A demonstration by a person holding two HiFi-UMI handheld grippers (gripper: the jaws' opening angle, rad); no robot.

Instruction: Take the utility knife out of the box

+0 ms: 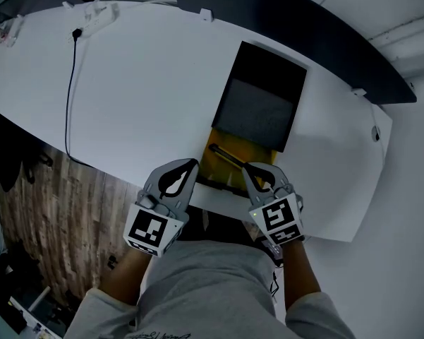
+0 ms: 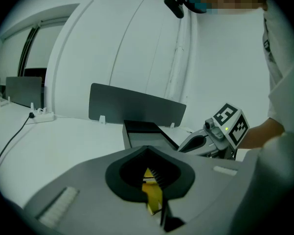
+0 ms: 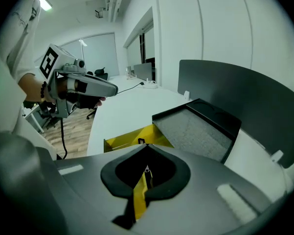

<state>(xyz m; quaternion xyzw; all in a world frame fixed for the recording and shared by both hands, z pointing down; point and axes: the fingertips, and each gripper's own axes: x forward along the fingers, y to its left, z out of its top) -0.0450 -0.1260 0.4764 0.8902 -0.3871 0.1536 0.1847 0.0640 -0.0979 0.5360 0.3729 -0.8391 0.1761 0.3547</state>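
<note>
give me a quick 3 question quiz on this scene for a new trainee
1. True or false: the box stands open on the table.
2. The box's tray is: A red, B yellow, C blue.
3. Fill in: the jaws of the left gripper and the right gripper are both ____.
Key: 1 true; 2 B; 3 shut.

No text, label or number can be read.
</note>
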